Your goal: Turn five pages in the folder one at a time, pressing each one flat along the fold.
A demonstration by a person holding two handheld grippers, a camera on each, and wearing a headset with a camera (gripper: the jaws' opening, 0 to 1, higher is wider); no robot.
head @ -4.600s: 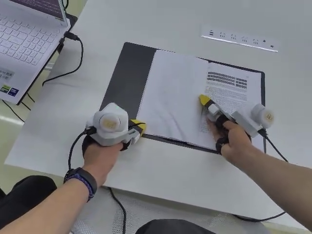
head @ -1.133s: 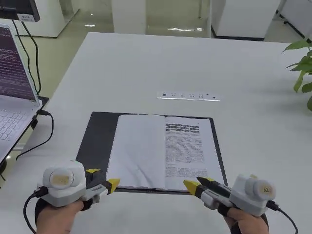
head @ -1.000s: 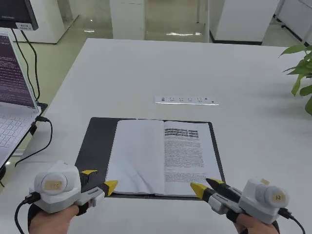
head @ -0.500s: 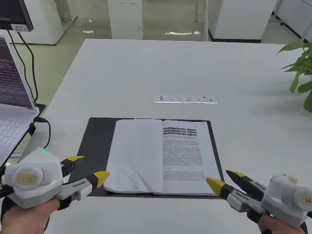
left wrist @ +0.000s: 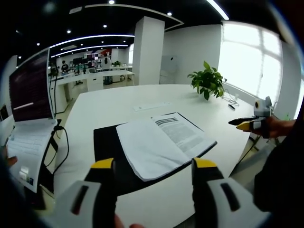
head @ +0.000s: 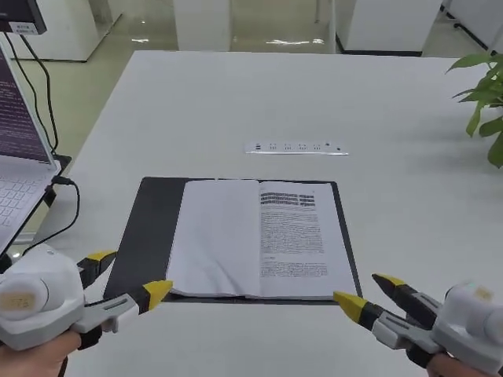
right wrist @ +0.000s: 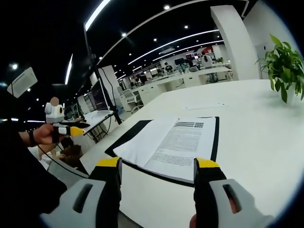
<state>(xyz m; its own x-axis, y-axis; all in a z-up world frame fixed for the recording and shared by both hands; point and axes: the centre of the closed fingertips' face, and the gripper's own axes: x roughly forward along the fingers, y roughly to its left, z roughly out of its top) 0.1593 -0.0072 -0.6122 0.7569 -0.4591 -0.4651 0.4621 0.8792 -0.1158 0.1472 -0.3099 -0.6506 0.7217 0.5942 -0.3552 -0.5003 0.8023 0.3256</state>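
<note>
The flat black folder lies open near the front edge of the white table, its printed right-hand page lying flat. The yellow-tipped left gripper and right gripper are held wide open and empty just off its near corners. One sheet is best lifted alone by its lower outer corner, carried across, and then pressed along the centre fold.

**Open desk around the folder**

The folder lies flat, bare desk all round it. A laptop and its cable crowd the left edge; a power strip lies beyond the folder, well apart; a plant stands far right.
</note>
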